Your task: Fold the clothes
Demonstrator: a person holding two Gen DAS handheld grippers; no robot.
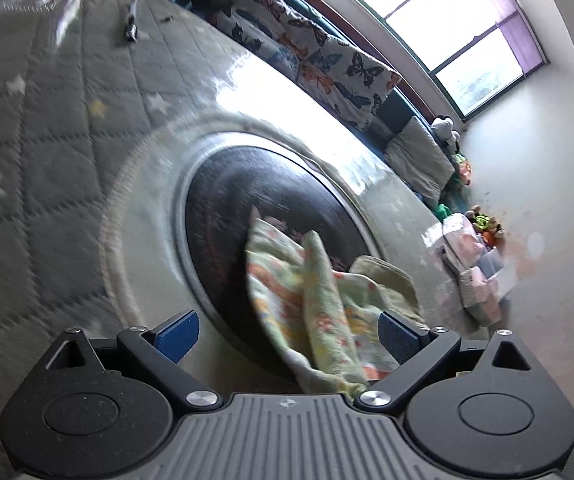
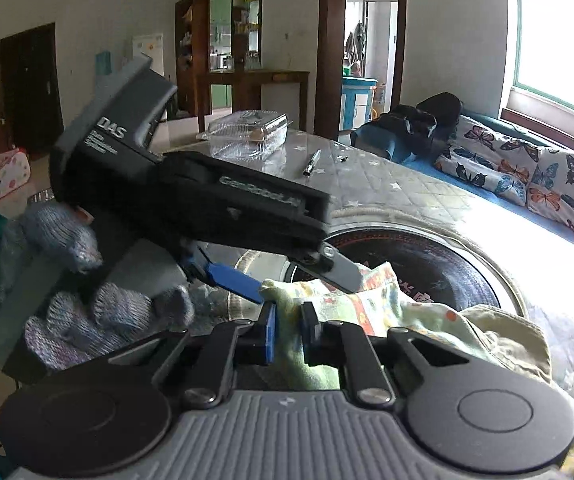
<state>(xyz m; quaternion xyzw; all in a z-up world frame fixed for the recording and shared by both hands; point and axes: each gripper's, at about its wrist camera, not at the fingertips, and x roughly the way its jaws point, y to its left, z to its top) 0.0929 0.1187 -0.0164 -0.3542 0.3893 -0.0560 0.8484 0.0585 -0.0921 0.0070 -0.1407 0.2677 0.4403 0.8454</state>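
A pale green garment with an orange and yellow print (image 1: 311,304) lies bunched over the dark round inset of the table, between my left gripper's spread blue pads. My left gripper (image 1: 287,336) is open with the cloth loose between its fingers. In the right wrist view the same garment (image 2: 367,308) rises in a fold into my right gripper (image 2: 289,334), which is shut on it. The left gripper (image 2: 279,280) reaches in from the left, held by a gloved hand, its blue pads just above that fold.
The table has a grey quilted star-print cover (image 1: 39,128) and a dark round inset (image 1: 255,200). A clear plastic box (image 2: 247,132) and a pen (image 2: 311,163) lie at its far end. A butterfly-print sofa (image 2: 527,168) runs under the window.
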